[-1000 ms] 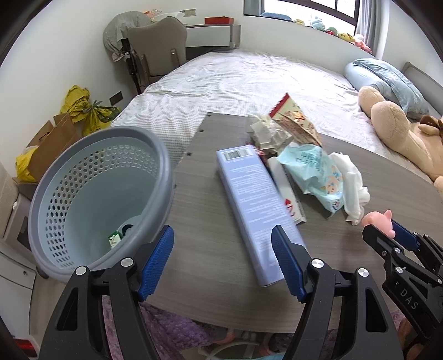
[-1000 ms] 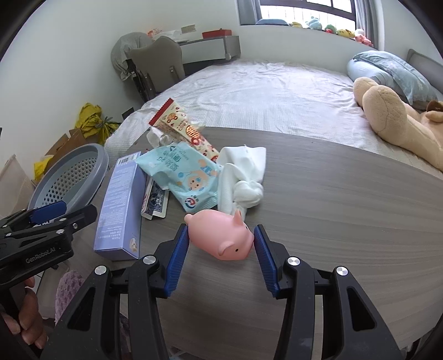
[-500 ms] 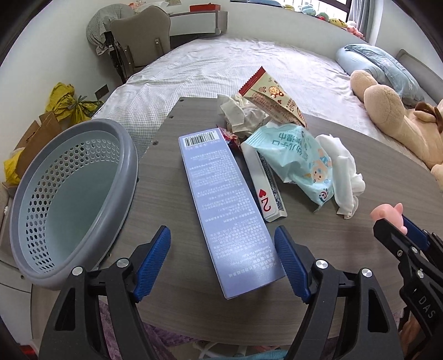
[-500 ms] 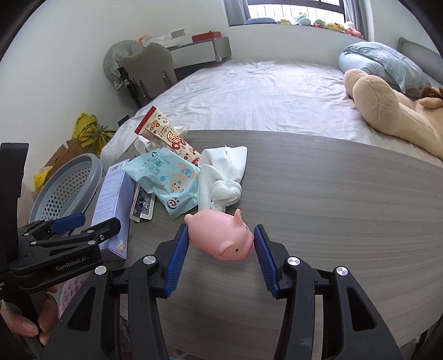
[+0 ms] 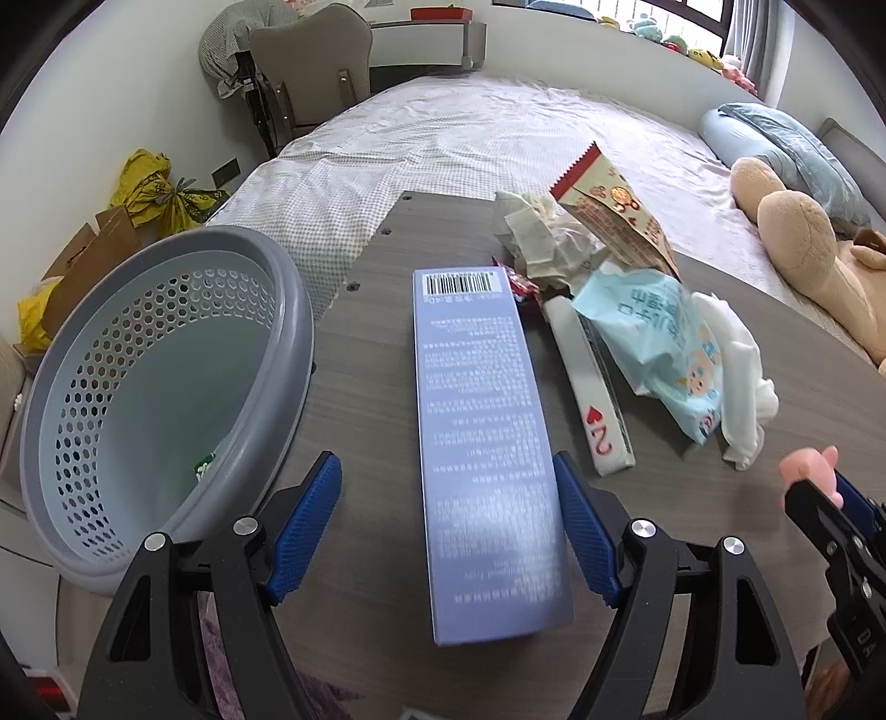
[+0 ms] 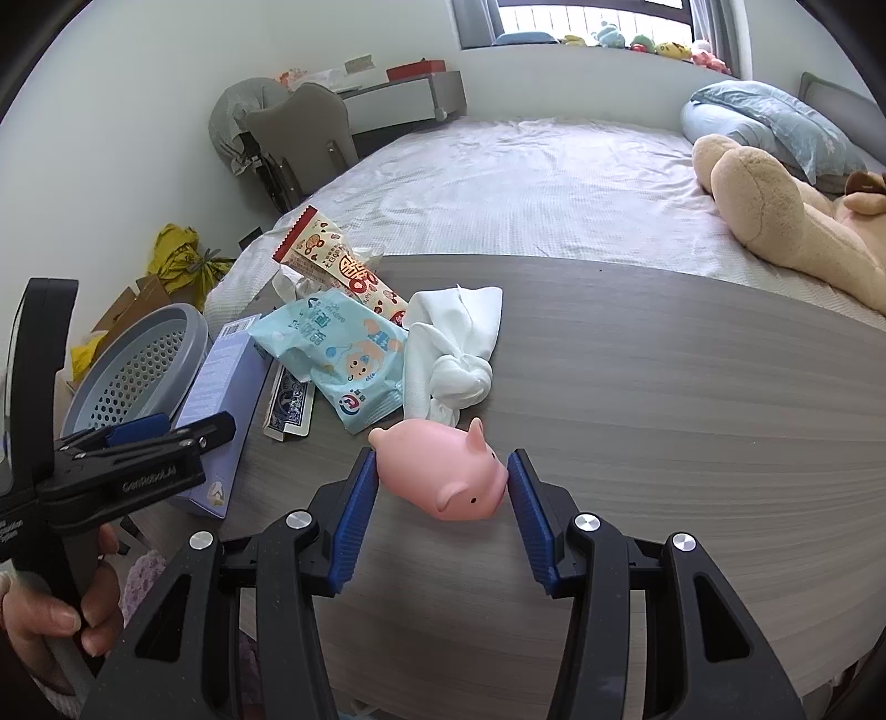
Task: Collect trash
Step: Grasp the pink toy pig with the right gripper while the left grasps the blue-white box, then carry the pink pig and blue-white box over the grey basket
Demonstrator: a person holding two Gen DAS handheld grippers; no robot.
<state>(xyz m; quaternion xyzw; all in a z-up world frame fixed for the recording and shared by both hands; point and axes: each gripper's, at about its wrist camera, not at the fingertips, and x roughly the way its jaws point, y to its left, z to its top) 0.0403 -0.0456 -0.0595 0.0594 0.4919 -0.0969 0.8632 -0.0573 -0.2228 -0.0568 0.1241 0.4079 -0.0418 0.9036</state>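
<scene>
Box on the table, now centred lengthwise between the spread fingers of the left gripper, which has shifted right from the basket. Right gripper still clamps the pink pig above the tabletop, near the wrappers.

Bed, chair, window, white walls.
</scene>
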